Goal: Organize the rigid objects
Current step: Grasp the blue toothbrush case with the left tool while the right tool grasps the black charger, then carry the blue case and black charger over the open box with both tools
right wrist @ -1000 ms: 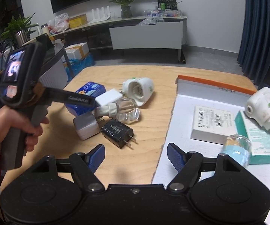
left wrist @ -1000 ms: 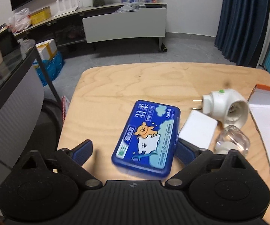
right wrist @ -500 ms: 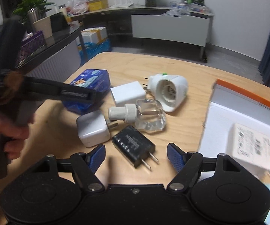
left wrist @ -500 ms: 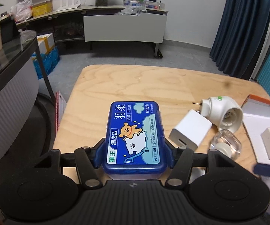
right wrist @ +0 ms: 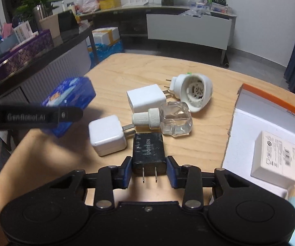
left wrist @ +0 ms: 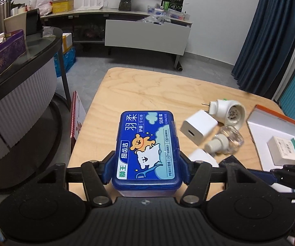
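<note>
Blue box (left wrist: 146,146) sitting squeezed in left gripper (left wrist: 145,169), up off wooden table (left wrist: 147,90), long side pointing straight away from the camera. Black charger (right wrist: 149,153) lying on the table, pinched tight in right gripper (right wrist: 149,173), prongs pointing back at the camera, long side pointing away.

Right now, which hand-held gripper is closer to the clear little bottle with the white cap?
Right. The right hand-held gripper, shut on the black charger, sits just in front of the bottle. The left hand-held gripper, clamping the blue box, is farther off to the side.
</note>
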Motion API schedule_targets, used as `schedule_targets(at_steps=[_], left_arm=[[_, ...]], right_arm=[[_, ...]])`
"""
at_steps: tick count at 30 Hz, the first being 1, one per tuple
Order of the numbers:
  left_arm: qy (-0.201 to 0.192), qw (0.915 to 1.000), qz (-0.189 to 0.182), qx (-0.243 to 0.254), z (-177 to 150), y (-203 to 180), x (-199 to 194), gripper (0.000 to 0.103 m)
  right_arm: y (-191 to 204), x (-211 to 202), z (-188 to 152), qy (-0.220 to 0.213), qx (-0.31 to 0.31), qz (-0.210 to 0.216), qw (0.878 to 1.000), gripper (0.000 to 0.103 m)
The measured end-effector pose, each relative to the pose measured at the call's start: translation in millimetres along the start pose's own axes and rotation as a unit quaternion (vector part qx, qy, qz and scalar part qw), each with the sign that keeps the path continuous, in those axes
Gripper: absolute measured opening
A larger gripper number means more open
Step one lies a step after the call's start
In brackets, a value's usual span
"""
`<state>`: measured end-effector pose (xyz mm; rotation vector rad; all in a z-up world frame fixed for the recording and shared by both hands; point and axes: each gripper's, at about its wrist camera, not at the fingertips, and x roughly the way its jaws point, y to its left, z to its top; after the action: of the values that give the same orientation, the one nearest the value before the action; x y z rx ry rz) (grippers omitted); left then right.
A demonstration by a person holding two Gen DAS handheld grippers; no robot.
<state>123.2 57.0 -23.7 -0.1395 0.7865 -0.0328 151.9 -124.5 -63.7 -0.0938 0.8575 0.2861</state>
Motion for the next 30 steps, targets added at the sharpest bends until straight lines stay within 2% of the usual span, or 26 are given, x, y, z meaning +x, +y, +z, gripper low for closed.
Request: schedule_targets(at_steps=[6, 8, 9, 11, 16, 22, 30], left_arm=[[0.002, 0.9999, -0.009, -0.012, -11.6, -3.5, -17.7, 0.062], [0.001, 0.9999, -0.006, -0.010, -15.2, -5.2, -22.9, 0.062], [0.000, 0.9999, -0.003, -0.012, -16.2, -5.4, -25.1, 0.062], [0.000, 0.9999, 0.000, -0.017, -17.7, -4.2, -29.1, 0.062], [-0.008, 0.9998, 0.008, -0.014, -20.9, -7.8, -40.8, 0.062], [-0.018, 0.9997, 0.008, -0.010, -25.3, -22.6, -53.5, 0.062], [-0.029, 0.9995, -0.010, 0.002, -32.7, -50.3, -71.7, 0.062]], right_arm=[[4.0, 3.3, -8.0, 0.026, 0.007, -0.001, 1.000, 0.045], [6.5, 7.6, -7.8, 0.019, 0.007, -0.005, 1.000, 0.049], [7.2, 9.9, -5.9, 0.021, 0.009, -0.005, 1.000, 0.057], [7.4, 10.4, -3.7, 0.016, 0.019, -0.008, 1.000, 0.044], [7.6, -8.6, -9.1, 0.004, 0.038, -0.021, 0.999, 0.044], [5.9, -53.6, -13.7, -0.031, 0.046, -0.037, 0.998, 0.044], [-7.9, -111.3, -22.2, -0.073, 0.069, -0.051, 0.994, 0.044]])
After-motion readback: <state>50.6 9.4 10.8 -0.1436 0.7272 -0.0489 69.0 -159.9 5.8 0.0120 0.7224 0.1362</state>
